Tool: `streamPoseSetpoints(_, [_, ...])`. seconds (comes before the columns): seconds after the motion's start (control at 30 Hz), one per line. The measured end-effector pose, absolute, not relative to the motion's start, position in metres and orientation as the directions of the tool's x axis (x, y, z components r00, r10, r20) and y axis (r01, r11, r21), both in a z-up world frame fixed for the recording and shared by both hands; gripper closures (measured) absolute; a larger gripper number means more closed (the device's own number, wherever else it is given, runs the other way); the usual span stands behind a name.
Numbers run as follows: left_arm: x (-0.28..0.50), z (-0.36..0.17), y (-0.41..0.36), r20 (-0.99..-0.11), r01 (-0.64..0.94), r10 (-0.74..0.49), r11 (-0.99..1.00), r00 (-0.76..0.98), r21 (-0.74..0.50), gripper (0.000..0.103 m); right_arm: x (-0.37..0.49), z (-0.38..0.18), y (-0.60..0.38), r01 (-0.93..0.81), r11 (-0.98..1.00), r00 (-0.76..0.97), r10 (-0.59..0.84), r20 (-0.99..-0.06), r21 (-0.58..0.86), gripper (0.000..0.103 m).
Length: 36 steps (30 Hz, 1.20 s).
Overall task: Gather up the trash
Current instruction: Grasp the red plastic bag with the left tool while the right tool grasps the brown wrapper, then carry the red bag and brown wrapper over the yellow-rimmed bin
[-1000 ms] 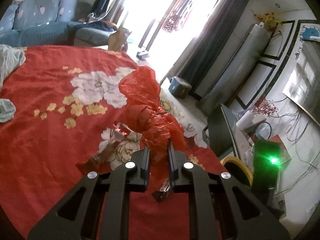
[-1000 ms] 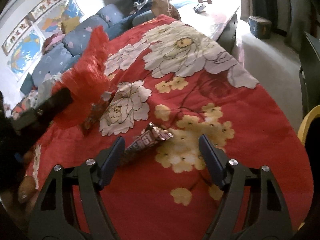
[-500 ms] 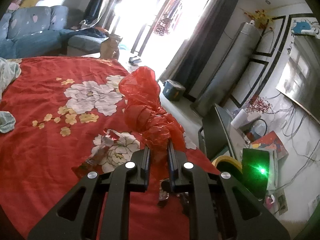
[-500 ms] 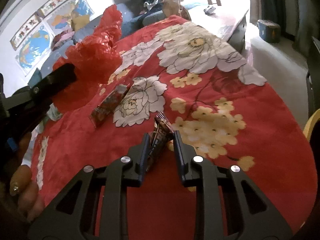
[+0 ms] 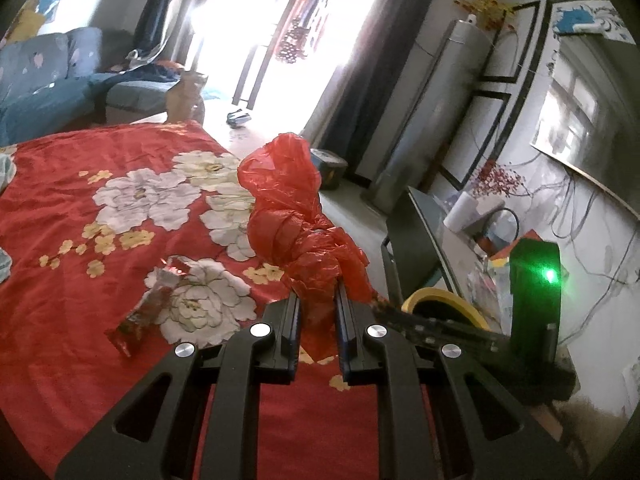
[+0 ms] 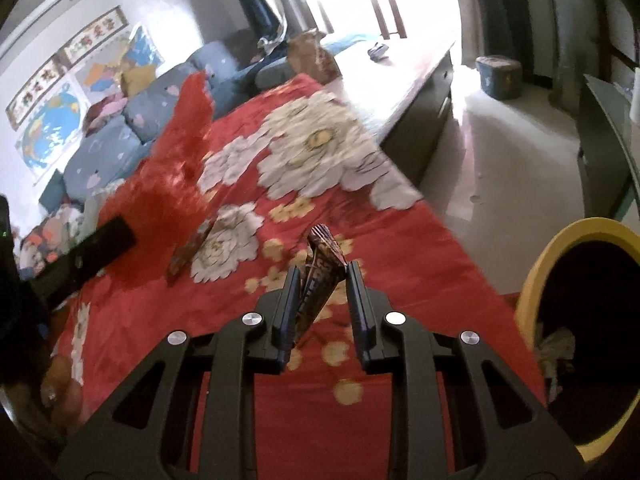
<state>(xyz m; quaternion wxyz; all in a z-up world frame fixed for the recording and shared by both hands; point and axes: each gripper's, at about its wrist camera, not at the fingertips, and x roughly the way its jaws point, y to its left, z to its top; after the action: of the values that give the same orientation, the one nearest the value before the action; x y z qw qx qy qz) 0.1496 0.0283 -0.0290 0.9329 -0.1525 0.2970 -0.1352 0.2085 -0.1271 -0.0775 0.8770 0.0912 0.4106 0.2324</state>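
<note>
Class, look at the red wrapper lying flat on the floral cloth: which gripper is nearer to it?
Left. The left gripper, clamping the red bag, is beside the red wrapper; the right gripper, holding a brown wrapper, is farther.

Covered edge to edge by a red cloth (image 5: 52,208) printed with large white peonies and small yellow blossoms, draped over the near rounded rim of the bench (image 6: 472,264). Left bare at the far end as a pale wooden top (image 6: 404,76), with a brown paper bag (image 5: 185,96) standing upright there and a small dark object (image 6: 378,51) lying farther along. Strewn on the cloth near one white peony with a flat, crumpled red foil wrapper (image 5: 140,316), lying lengthwise. Edged at the far left by a bit of pale bluish fabric (image 5: 5,166), resting on the cloth.
</note>
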Motion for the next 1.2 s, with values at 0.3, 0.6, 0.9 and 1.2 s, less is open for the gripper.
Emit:
streamPoseSetpoints(0.3, [0.146, -0.029, 0.005, -0.522, 0.224, -0.379, 0.914, 0.764, -0.337, 0.089, 0.215, -0.061, -0.171, -0.26, 0.897, 0.619, 0.439, -0.652, 0.357, 0.085])
streamPoseSetpoints(0.6, [0.141, -0.03, -0.019, -0.528, 0.278, -0.411, 0.907, 0.743, -0.316, 0.089, 0.218, -0.047, -0.206, -0.206, 0.917, 0.672, 0.385, -0.632, 0.341, 0.085])
streamPoseSetpoints(0.9, [0.137, -0.031, -0.047, -0.539, 0.335, -0.44, 0.897, 0.718, -0.287, 0.089, 0.214, -0.04, -0.235, -0.162, 0.936, 0.713, 0.33, -0.619, 0.313, 0.085])
streamPoseSetpoints(1.2, [0.136, -0.034, -0.076, -0.56, 0.39, -0.463, 0.885, 0.687, -0.253, 0.089, 0.208, -0.041, -0.265, -0.115, 0.944, 0.735, 0.29, -0.613, 0.308, 0.085])
